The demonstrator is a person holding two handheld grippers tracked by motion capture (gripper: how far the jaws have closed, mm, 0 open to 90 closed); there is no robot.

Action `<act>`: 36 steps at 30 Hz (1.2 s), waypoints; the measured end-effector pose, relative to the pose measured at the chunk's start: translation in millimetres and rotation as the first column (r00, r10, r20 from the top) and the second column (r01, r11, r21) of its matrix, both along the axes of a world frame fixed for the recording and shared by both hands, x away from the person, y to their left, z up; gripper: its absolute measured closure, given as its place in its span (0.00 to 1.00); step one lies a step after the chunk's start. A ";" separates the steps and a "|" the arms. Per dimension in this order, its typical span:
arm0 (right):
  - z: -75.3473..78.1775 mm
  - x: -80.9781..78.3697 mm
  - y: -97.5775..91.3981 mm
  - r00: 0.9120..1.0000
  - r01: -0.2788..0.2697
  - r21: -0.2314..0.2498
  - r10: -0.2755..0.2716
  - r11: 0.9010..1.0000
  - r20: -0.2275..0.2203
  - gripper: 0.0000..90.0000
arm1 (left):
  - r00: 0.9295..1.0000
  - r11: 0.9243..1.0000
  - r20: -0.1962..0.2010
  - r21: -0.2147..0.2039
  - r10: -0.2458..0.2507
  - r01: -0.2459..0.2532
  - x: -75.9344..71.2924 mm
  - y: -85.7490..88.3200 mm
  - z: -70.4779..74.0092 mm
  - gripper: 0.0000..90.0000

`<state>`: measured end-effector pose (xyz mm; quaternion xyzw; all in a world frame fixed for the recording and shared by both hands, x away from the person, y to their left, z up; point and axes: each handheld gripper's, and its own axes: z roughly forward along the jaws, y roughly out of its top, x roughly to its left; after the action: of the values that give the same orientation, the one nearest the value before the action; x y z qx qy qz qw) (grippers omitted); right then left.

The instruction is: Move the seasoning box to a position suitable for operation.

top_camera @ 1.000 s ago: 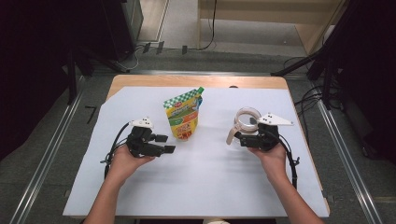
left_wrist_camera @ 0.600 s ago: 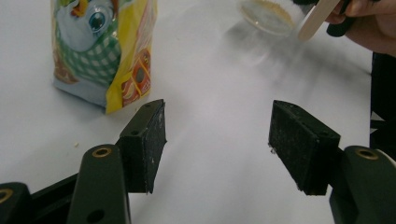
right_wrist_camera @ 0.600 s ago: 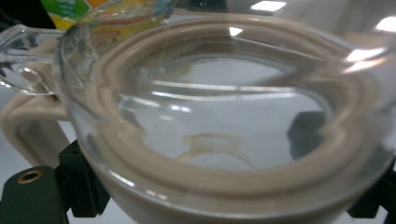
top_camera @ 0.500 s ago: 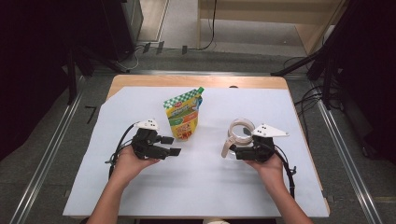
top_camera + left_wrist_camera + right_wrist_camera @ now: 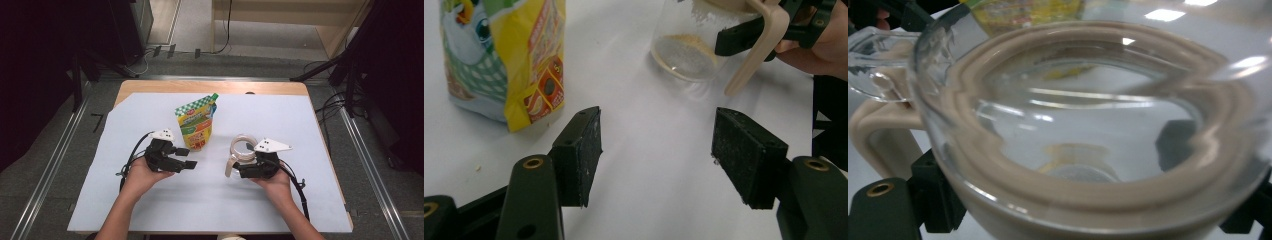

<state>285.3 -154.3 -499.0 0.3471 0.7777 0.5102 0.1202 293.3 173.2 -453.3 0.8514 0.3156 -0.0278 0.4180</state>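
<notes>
- Right gripper: clamped on the glass jug, one jaw on each side of its body below the beige rim band.
- Glass jug: between the right jaws, on the white table sheet; beige handle hangs beside the jaws.
- Left gripper: jaws apart, nothing between them.
- Spouted refill pouch: upright, just beyond the left gripper; jug well ahead of its jaws.

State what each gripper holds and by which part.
The right gripper clamps the glass jar around its body just under the beige rim. The left gripper is open and holds nothing.
</notes>
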 end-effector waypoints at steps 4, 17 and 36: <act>-4.6 -3.3 10.5 0.999 -0.036 -0.008 0.036 0.999 -0.014 0.13 | 1.000 1.000 0.021 -0.002 -0.013 0.013 -2.3 -4.8 1.0 0.42; -11.8 -9.4 14.9 0.996 -0.082 -0.060 0.084 0.995 0.027 0.12 | 0.998 0.998 0.023 -0.014 -0.065 0.066 -6.6 -22.3 0.6 0.42; 4.7 -29.0 -22.4 0.993 -0.066 -0.074 0.058 0.995 -0.104 0.08 | 0.998 0.998 0.008 -0.006 -0.061 0.061 -10.1 -31.3 1.6 0.52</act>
<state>256.4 -176.7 -494.2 0.3435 0.8124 0.4647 0.0778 283.2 141.9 -451.6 0.8594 0.2878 -0.0379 0.4209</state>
